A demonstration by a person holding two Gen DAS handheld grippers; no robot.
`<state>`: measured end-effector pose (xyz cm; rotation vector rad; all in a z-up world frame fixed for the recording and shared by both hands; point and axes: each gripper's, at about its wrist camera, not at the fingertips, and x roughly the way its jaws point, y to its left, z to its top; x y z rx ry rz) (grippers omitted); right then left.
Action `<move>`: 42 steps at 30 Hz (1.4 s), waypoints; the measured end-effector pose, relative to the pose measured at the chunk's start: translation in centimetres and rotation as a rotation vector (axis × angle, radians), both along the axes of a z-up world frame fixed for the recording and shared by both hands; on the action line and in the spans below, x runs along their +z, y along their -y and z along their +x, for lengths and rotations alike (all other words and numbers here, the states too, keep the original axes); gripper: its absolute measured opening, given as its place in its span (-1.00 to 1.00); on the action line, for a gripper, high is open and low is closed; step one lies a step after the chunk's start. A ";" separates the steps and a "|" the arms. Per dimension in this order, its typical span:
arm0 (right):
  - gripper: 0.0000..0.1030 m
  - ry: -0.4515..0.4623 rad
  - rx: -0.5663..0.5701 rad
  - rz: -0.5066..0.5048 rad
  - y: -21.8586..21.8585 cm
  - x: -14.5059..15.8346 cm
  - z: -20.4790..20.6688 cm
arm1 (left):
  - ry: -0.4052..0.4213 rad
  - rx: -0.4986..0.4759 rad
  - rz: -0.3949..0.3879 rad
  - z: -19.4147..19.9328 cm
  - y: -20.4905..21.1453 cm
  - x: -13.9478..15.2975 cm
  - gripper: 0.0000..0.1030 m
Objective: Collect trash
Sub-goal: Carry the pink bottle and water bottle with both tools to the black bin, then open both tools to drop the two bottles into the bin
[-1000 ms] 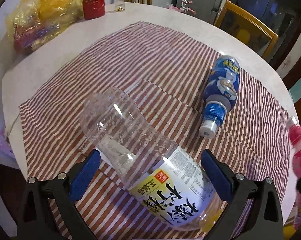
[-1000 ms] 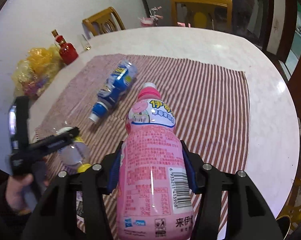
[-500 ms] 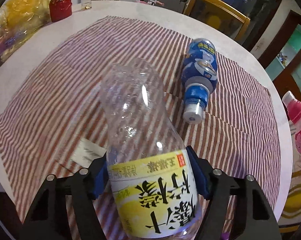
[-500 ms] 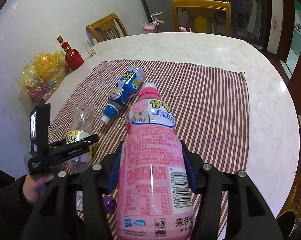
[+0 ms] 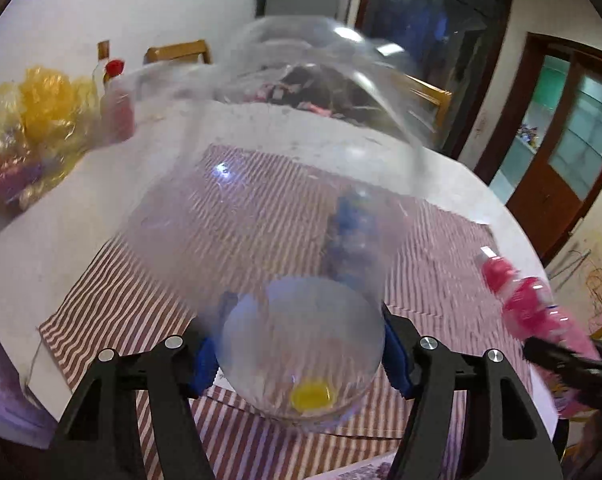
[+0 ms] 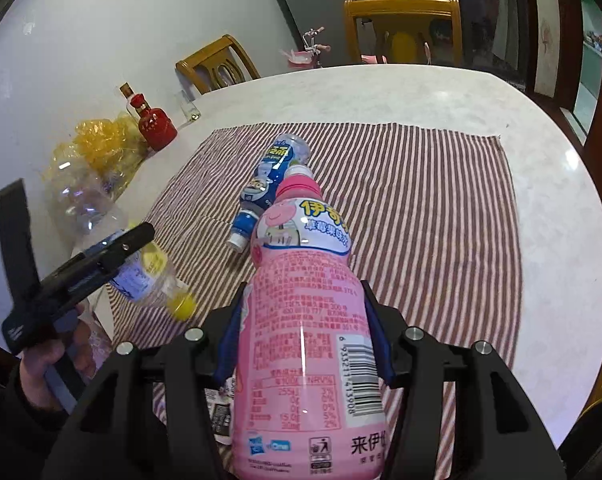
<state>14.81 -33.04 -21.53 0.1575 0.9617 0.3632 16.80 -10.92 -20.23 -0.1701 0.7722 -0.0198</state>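
Left tongs point(image 5: 301, 354) closing on clear bottle point(image 5: 297, 240), above striped cloth point(image 5: 133, 304).

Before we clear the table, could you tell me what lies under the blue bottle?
The blue bottle lies on the striped cloth, which covers the white table. The cloth directly beneath it is hidden.

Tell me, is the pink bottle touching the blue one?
Cannot tell. In the right wrist view the pink bottle overlaps the blue bottle, hiding any gap.

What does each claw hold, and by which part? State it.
Left claw: clear bottle, gripped near its yellow-capped end, jaws closing. Right claw: pink bottle, gripped around its middle.
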 end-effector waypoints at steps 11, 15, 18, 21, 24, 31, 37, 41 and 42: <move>0.02 0.030 -0.082 0.040 2.1 1.1 -1.4 | 0.069 -0.098 -0.001 -1.9 2.8 2.7 0.24; 0.02 0.061 -0.166 0.063 5.2 1.9 -3.0 | 0.091 -0.159 0.008 -1.9 4.4 3.4 0.24; 0.02 0.092 -0.271 0.059 8.8 2.7 -5.5 | 0.110 -0.236 0.011 -2.4 6.9 4.1 0.24; 0.02 0.120 -0.400 0.037 13.0 3.5 -9.1 | 0.133 -0.330 0.009 -3.1 10.0 4.8 0.24; 0.02 0.127 -0.619 -0.009 19.3 3.7 -15.3 | 0.152 -0.437 -0.004 -4.1 13.8 5.3 0.24; 0.02 -0.001 -1.037 -0.016 30.0 -1.3 -26.4 | 0.184 -0.665 -0.047 -7.2 21.9 6.3 0.24; 0.02 -0.147 -1.168 0.048 34.4 -8.0 -29.5 | 0.187 -0.804 -0.060 -10.2 26.5 6.6 0.24; 0.02 -0.183 -1.167 0.084 35.4 -10.4 -28.7 | 0.184 -0.851 -0.058 -11.0 27.5 6.3 0.24; 0.02 -0.187 -1.165 0.089 35.5 -10.8 -28.6 | 0.183 -0.858 -0.056 -11.3 28.0 6.3 0.24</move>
